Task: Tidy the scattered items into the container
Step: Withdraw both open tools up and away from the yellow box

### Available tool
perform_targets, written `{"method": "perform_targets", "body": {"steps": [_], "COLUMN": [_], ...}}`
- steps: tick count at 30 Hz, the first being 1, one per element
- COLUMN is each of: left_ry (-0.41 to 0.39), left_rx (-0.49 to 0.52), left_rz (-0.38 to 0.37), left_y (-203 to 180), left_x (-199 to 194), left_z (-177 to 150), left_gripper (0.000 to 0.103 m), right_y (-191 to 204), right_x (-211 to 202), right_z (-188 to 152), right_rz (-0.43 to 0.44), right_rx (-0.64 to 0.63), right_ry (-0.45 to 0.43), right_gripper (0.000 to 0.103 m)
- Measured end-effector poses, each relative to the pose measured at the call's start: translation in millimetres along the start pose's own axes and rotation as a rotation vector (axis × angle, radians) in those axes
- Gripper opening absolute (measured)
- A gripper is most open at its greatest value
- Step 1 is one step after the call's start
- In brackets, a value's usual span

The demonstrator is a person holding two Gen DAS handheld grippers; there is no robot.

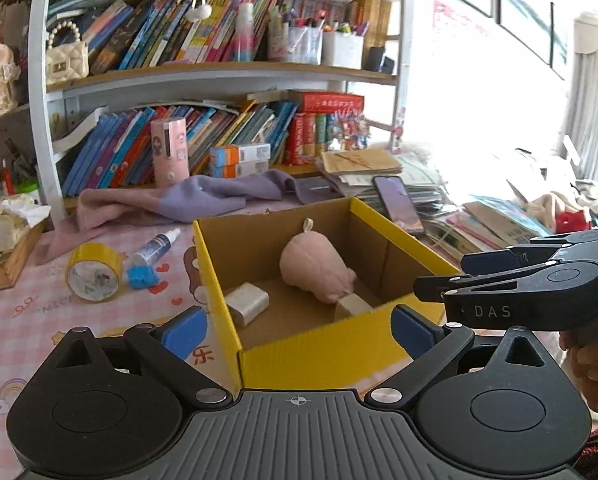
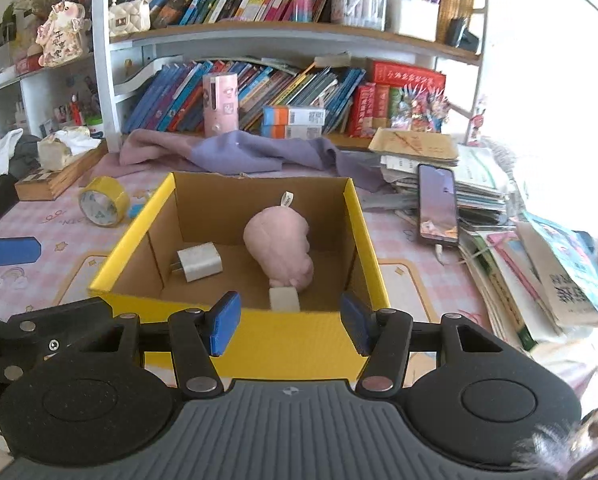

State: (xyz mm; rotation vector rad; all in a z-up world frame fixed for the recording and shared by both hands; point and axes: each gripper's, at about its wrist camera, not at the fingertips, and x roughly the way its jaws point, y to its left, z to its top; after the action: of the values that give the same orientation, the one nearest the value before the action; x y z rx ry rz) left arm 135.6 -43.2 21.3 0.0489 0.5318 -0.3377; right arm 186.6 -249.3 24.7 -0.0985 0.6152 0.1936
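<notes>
A cardboard box [image 1: 319, 356] with yellow outer walls stands on the pink tablecloth, also in the right wrist view [image 2: 133, 236]. Inside lie a pink plush toy [image 1: 315, 268] [image 2: 281, 246], a white charger [image 1: 247, 304] [image 2: 198, 266] and a small pale block [image 2: 285, 299]. Left of the box on the cloth are a yellow tape roll [image 1: 94, 272] [image 2: 103, 201], a small spray bottle [image 1: 157, 246] and a blue item [image 1: 141, 276]. My left gripper [image 1: 299, 330] stands wide open in front of the box. My right gripper [image 2: 290, 328] is open at the box's near wall, nothing between its pads.
A purple cloth [image 1: 203, 198] lies behind the box under the bookshelf [image 1: 219, 72]. A phone [image 2: 438, 204] rests on stacked papers and books to the right. A tissue box [image 1: 7, 224] and a wooden case sit at the left.
</notes>
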Motion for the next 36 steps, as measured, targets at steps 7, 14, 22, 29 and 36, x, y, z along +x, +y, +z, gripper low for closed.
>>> {"method": "perform_targets", "body": {"steps": [7, 14, 22, 29, 36], "left_ry": [-0.031, 0.009, 0.058, 0.065, 0.048], "left_rx": [0.011, 0.024, 0.03, -0.021, -0.024], "left_rz": [-0.011, -0.008, 0.046, 0.108, 0.152], "left_y": [14.5, 24.4, 44.9, 68.4, 83.8], "left_x": [-44.4, -77.1, -109.5, -126.6, -141.6], "left_z": [-23.9, -55.4, -81.6, -91.8, -94.7], "left_gripper": [0.1, 0.1, 0.1, 0.1, 0.1], "right_y": [30.9, 69.8, 111.5, 146.9, 168.4], "right_x": [-44.5, -73.2, -87.2, -88.7, -86.3], "right_z": [-31.1, -72.8, -89.1, -88.6, -79.8], "right_rz": [-0.101, -0.11, -0.032, 0.037, 0.077], "right_rx": [-0.003, 0.011, 0.028, -0.039, -0.064], "right_ry": [-0.04, 0.004, 0.043, 0.05, 0.032], "right_gripper": [0.053, 0.054, 0.07, 0.071, 0.071]}}
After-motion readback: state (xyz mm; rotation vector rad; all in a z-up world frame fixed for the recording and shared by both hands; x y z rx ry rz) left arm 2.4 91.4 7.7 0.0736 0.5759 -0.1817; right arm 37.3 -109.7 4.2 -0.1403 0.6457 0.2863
